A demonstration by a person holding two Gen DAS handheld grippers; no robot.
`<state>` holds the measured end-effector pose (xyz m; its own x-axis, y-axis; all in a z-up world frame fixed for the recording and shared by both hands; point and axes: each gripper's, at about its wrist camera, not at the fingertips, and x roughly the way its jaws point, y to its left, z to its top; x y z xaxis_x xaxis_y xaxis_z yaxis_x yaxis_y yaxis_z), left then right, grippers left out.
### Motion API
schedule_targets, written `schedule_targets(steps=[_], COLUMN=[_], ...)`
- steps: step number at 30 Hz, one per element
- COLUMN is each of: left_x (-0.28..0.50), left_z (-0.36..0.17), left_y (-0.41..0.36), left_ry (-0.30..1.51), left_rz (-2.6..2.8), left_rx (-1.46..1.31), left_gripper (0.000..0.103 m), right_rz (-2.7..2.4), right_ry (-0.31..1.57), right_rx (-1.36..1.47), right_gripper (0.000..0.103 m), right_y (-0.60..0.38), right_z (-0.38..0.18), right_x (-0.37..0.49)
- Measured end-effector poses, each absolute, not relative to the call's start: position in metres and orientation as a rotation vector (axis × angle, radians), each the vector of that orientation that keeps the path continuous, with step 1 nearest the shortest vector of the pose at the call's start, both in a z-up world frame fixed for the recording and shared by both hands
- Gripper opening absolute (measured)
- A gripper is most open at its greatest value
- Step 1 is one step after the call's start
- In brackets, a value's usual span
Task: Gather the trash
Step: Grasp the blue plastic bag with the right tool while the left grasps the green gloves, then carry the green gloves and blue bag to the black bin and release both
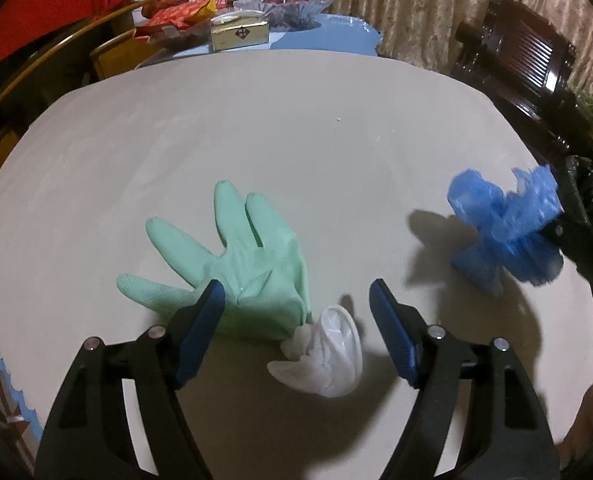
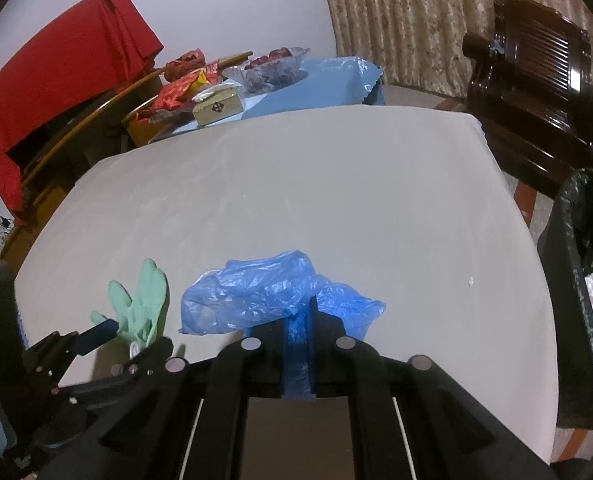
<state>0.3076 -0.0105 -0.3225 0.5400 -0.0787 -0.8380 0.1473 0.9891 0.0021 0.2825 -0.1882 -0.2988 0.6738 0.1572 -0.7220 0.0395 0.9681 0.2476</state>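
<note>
Right hand-held gripper (image 2: 298,334) clamped on a blue plastic bag (image 2: 264,296), lifted above the beige worktop (image 2: 296,184); left hand-held gripper (image 1: 296,312) spread apart over a green glove (image 1: 240,264) and crumpled white glove (image 1: 324,356).

Left wrist: low and close over the table (image 1: 296,120), facing 12 o'clock along its fingers.
Right wrist: higher, further back, facing 12 o'clock across the table (image 2: 336,180).
Shared: green glove (image 1: 232,264) (image 2: 144,304), blue bag (image 1: 500,228) (image 2: 264,292), far clutter.
</note>
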Motion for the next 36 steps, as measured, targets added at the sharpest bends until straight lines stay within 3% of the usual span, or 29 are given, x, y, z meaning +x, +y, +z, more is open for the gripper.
schedule_targets(steps=[6,11,17,25,36], left_x=[0.309,0.311,0.306,0.283,0.262], left_z=[-0.325,-0.326,-0.316,-0.275,-0.226], left_y=[-0.012,-0.005,-0.005,-0.025,-0.04], left_ry=[1.011,1.024,1.007,0.896,0.876], left_rz=[-0.123,-0.1,-0.083,-0.104,-0.088], left_rx=[0.068,0.051,0.073,0.145,0.108], left_gripper=[0.06,0.033,0.012,0.009,0.009], right_rz=[0.069,0.071,0.072,0.071,0.071], right_ry=[0.843,0.84,0.831,0.803,0.77], right_rx=[0.26,0.255,0.248,0.237,0.23], right_gripper=[0.007,0.007,0.007,0.007,0.007], right_y=[-0.188,-0.186,-0.185,-0.188,-0.208], right_z=[-0.299,-0.297,-0.291,-0.276,-0.238], right_x=[0.274,0.269,0.265,0.259,0.24])
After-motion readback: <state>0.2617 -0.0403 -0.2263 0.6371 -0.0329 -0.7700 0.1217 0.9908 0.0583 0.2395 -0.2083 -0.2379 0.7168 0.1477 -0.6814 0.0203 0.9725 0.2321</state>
